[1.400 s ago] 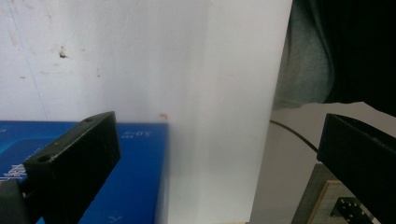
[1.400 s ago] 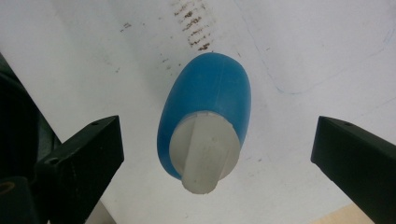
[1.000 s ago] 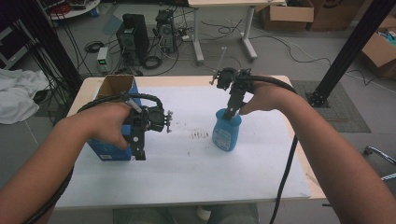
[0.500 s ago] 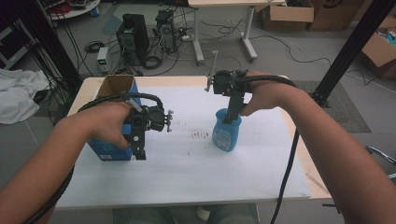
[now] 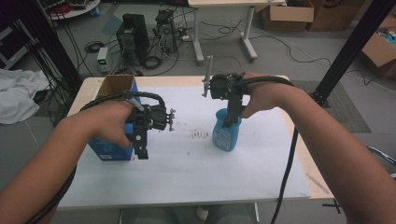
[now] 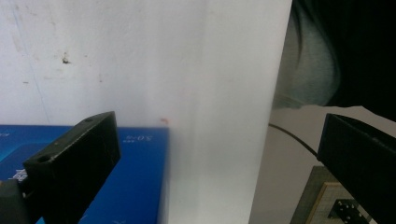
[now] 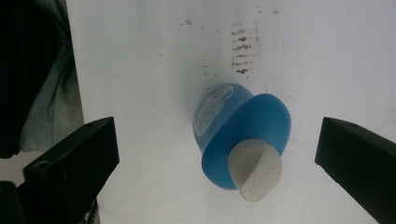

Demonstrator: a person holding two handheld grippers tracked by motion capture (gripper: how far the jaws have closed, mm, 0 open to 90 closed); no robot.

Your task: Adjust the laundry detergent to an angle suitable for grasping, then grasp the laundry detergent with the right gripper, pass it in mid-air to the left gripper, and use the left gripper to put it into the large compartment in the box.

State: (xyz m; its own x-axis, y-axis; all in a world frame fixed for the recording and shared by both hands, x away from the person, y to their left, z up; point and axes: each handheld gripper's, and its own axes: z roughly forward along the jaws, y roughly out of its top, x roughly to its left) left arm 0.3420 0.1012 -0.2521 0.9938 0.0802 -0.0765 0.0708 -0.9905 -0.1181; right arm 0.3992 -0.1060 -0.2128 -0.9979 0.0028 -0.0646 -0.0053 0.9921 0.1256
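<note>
Right hand-held gripper (image 5: 229, 122) points straight down over blue bottle (image 5: 226, 134), jaws wide apart either side of white cap (image 7: 255, 170). Bottle upright mid-tabletop (image 5: 187, 172). Left hand-held gripper (image 5: 141, 151) jaws apart beside blue box (image 5: 111, 148). Right one has dropped slightly; left unmoved.

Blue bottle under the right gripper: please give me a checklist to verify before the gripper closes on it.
1. Right gripper open, jaws wide apart: ok.
2. Blue bottle lies between the jaws, roughly centred: ok.
3. Bottle standing upright on the white table cover: ok.
4. White cap on the bottle: ok.
5. Jaws low enough to clamp the body: cannot tell.
6. Left gripper, open beside the blue box, away from the bottle: ok.
</note>
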